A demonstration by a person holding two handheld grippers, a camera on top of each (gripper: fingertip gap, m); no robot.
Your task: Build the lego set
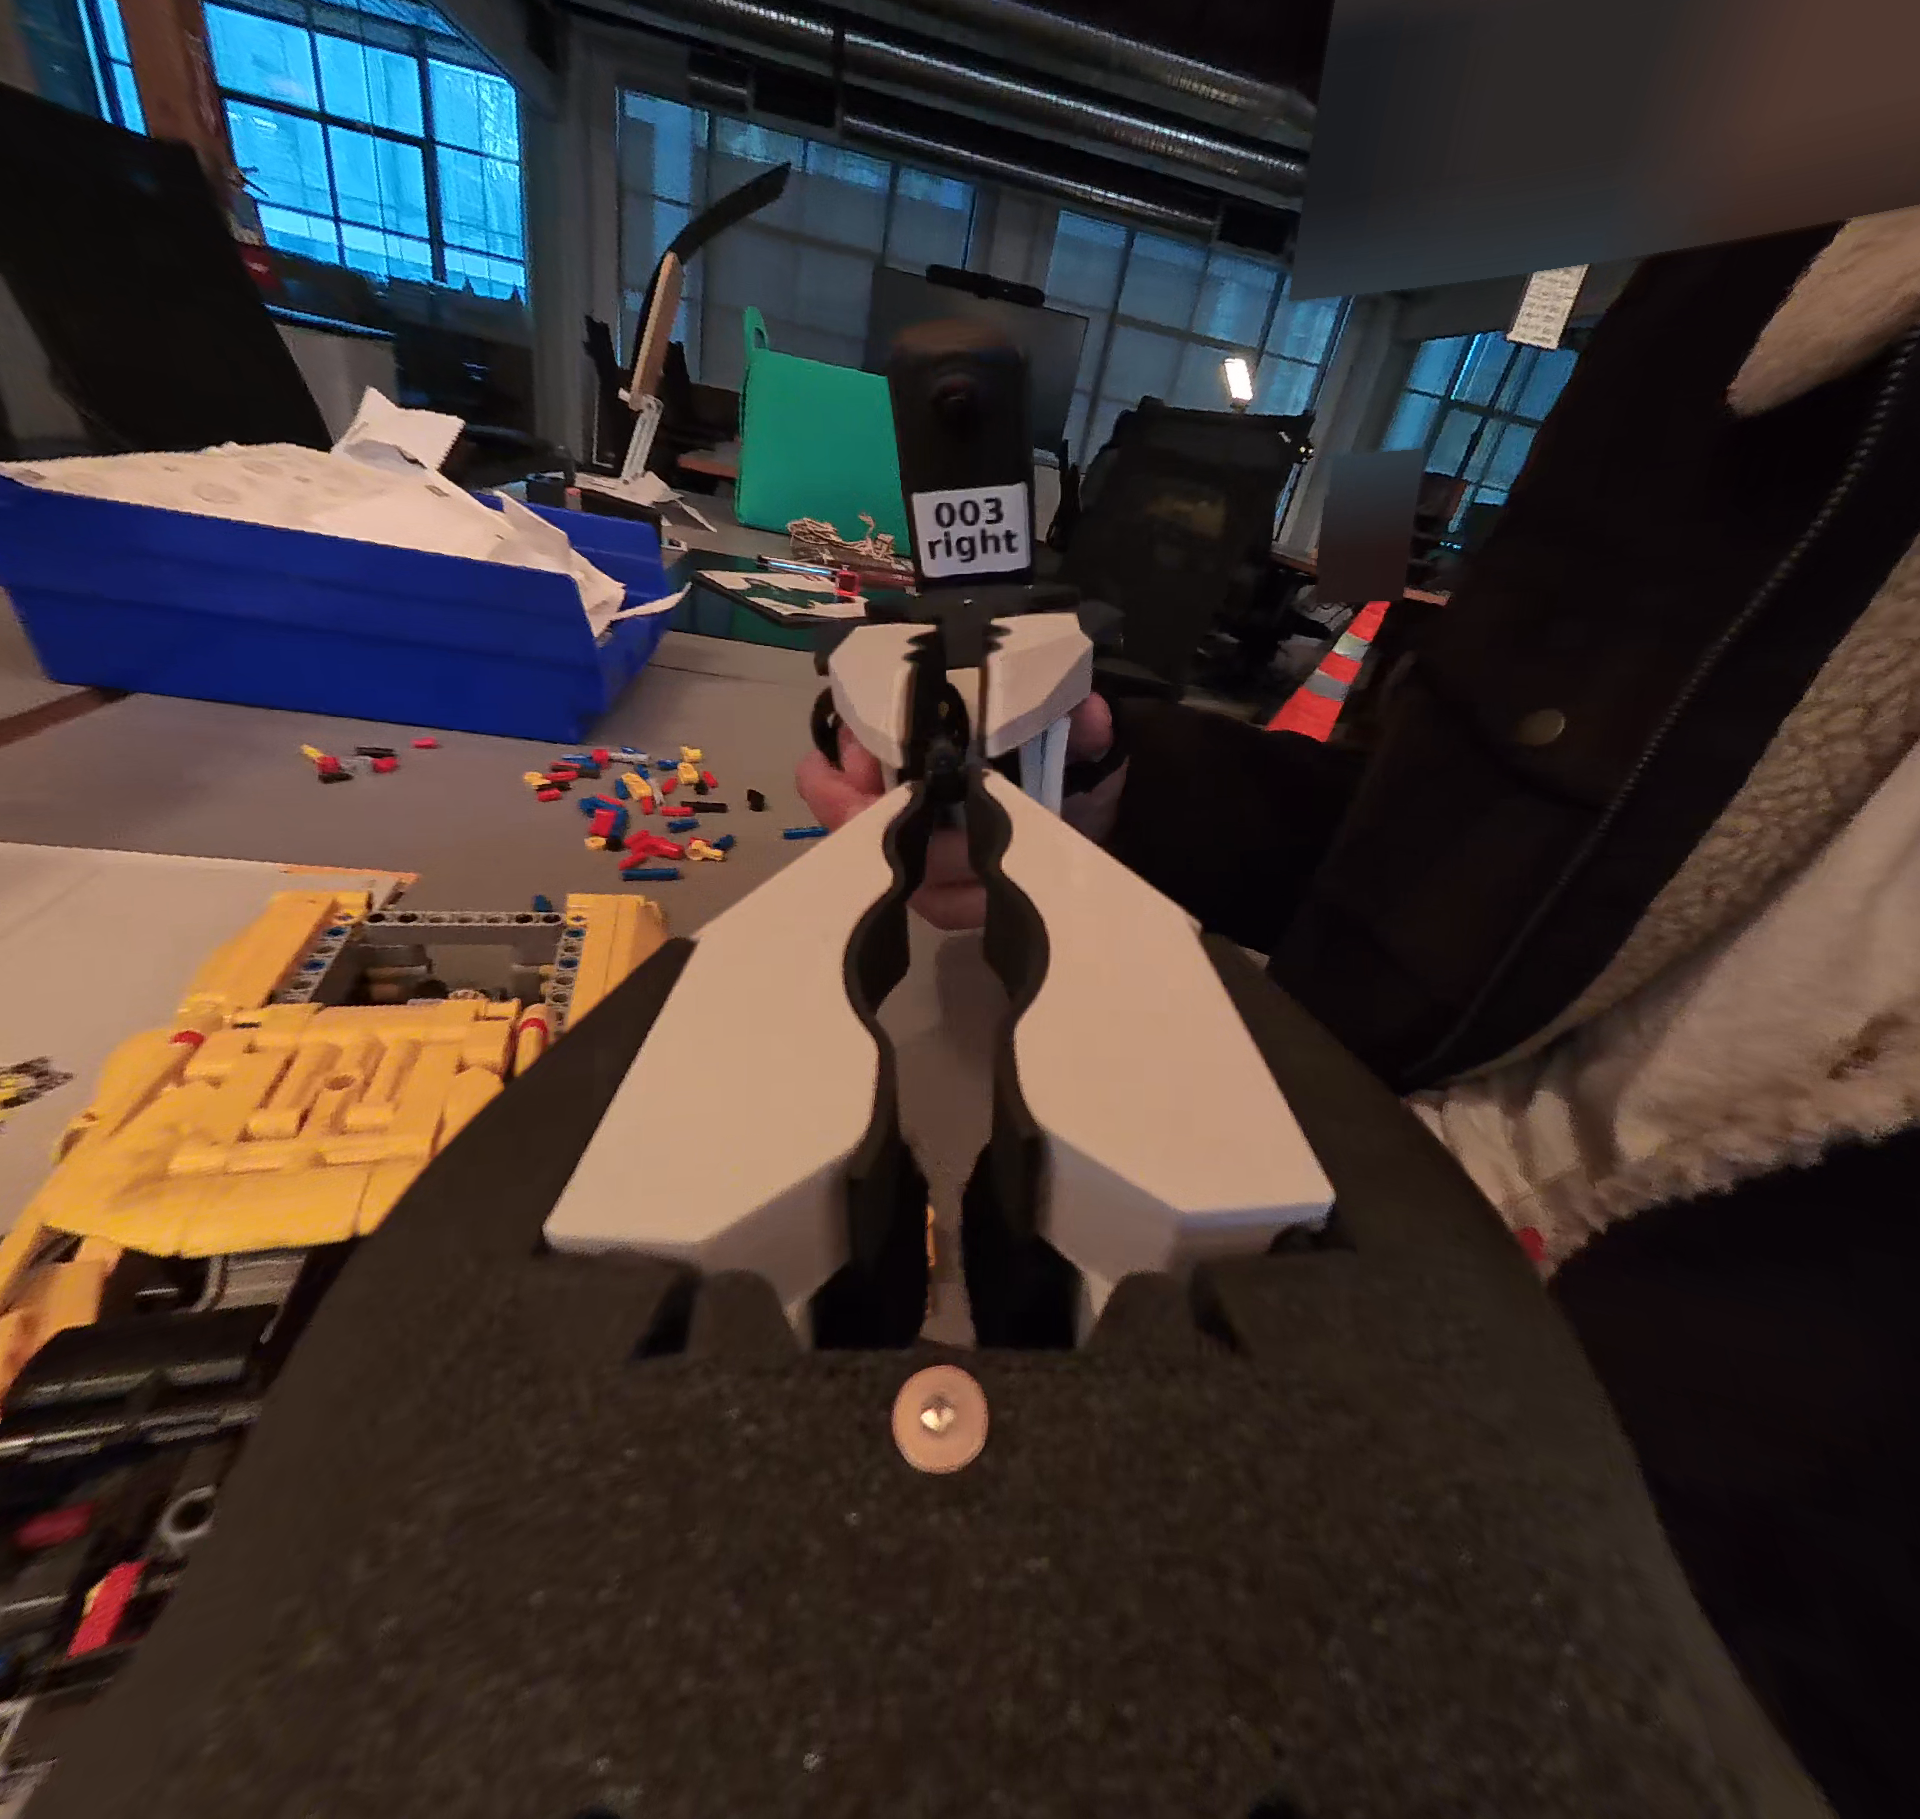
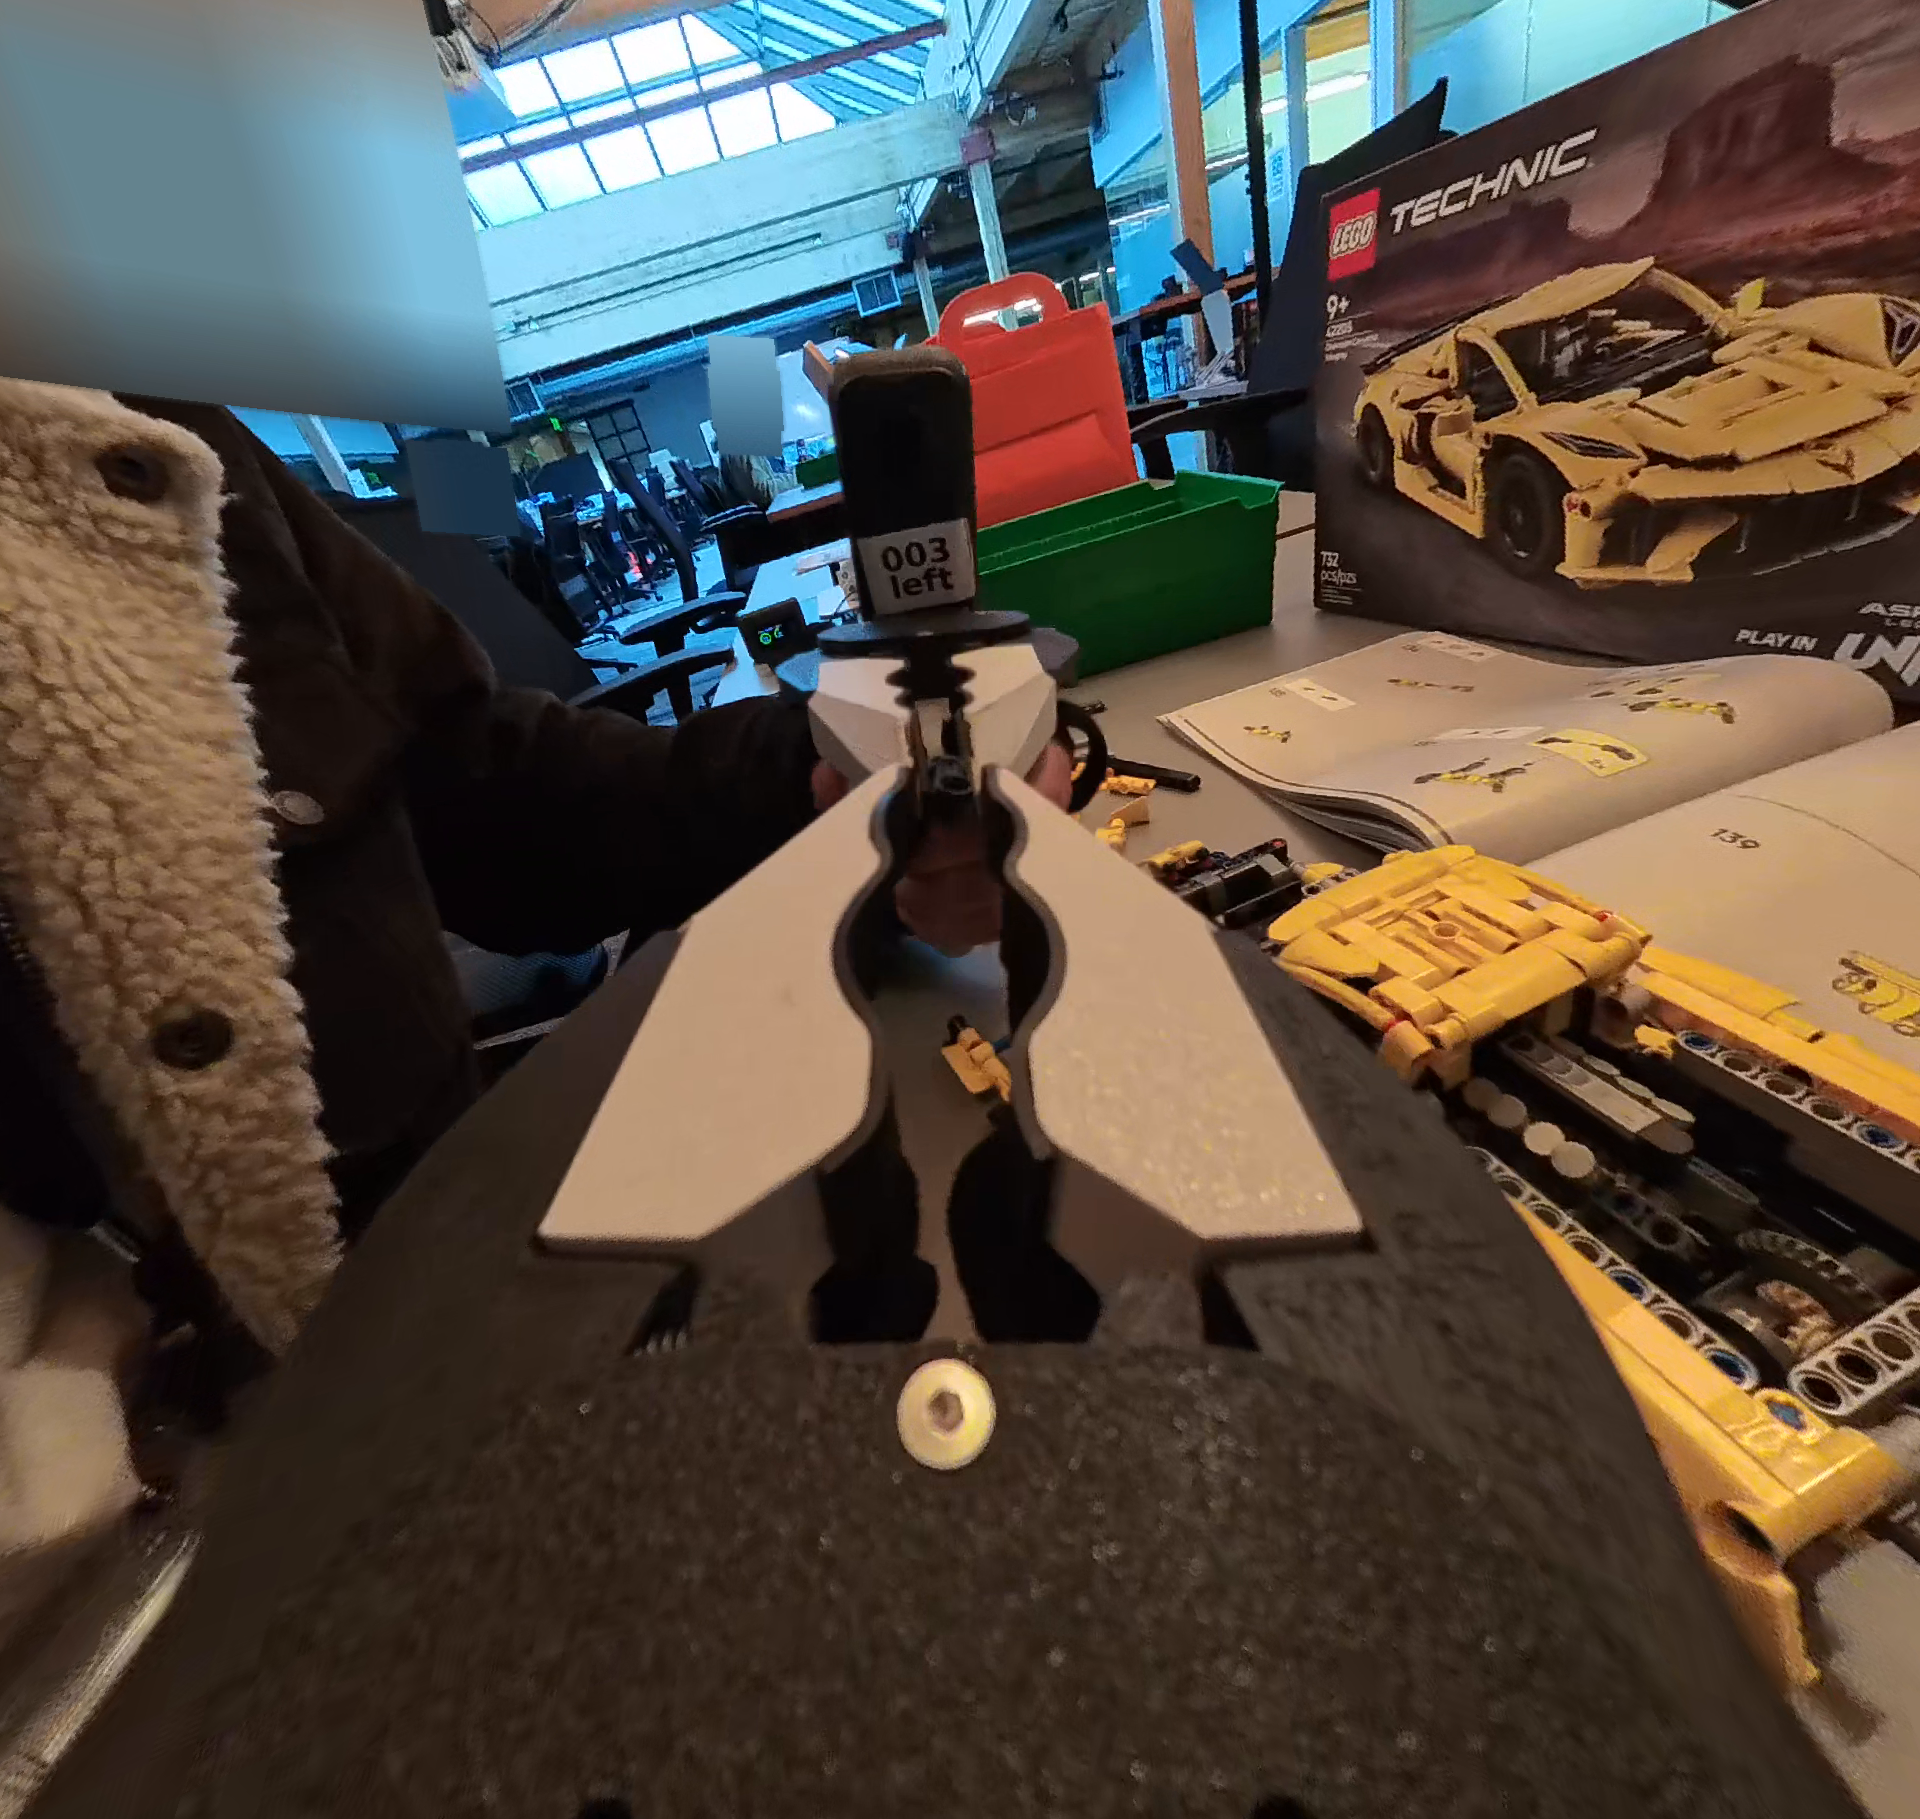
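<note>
My two grippers meet tip to tip in the air above the table. In the left wrist view, my left gripper (image 1: 943, 790) is nearly closed on a small black Lego piece (image 1: 943, 767). My right gripper (image 1: 948, 725) faces it and pinches the same piece from the far side. In the right wrist view, my right gripper (image 2: 945, 790) is closed on the small black piece (image 2: 948, 778), with the left gripper (image 2: 938, 730) opposite. The half-built yellow car model (image 1: 281, 1094) lies on the table to the side, also in the right wrist view (image 2: 1455, 948).
Loose small pieces (image 1: 644, 803) are scattered on the grey table in front of a blue bin (image 1: 312, 616) of paper bags. A set box (image 2: 1621, 398), an open instruction booklet (image 2: 1507, 730) and a green bin (image 2: 1132, 564) stand behind the model. A small yellow piece (image 2: 977, 1057) lies below my fingers. A person's coat (image 2: 156, 782) is close. Less than 4 cm separates the two grippers' tips.
</note>
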